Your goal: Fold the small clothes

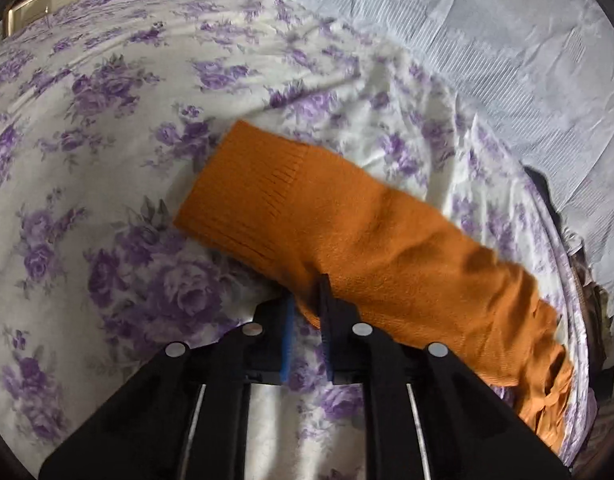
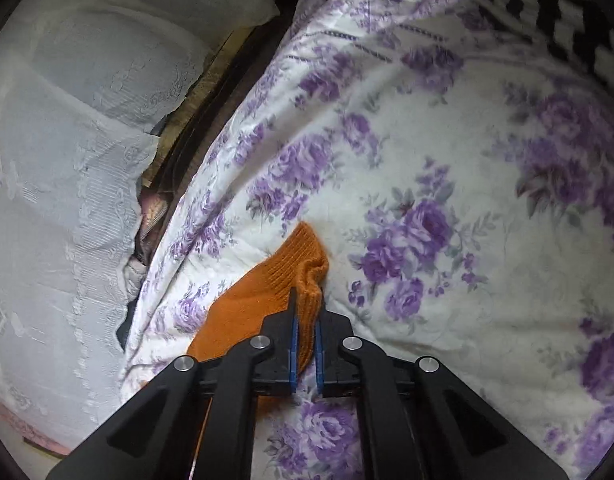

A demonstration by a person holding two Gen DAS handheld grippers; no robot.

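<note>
On the purple-flowered bedsheet (image 1: 107, 128), both the left tool (image 1: 307, 300) and right tool (image 2: 305, 300) pinch the orange sock (image 1: 347, 224).

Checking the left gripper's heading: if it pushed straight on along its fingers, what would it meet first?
The orange sock: the left gripper is already shut on its near edge, with the floral sheet beneath.

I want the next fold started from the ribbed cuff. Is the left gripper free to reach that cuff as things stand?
Probably not yet: the left gripper is shut on the orange sock's near edge. The ribbed cuff lies uncovered on the floral sheet, so releasing would clear the way.
</note>
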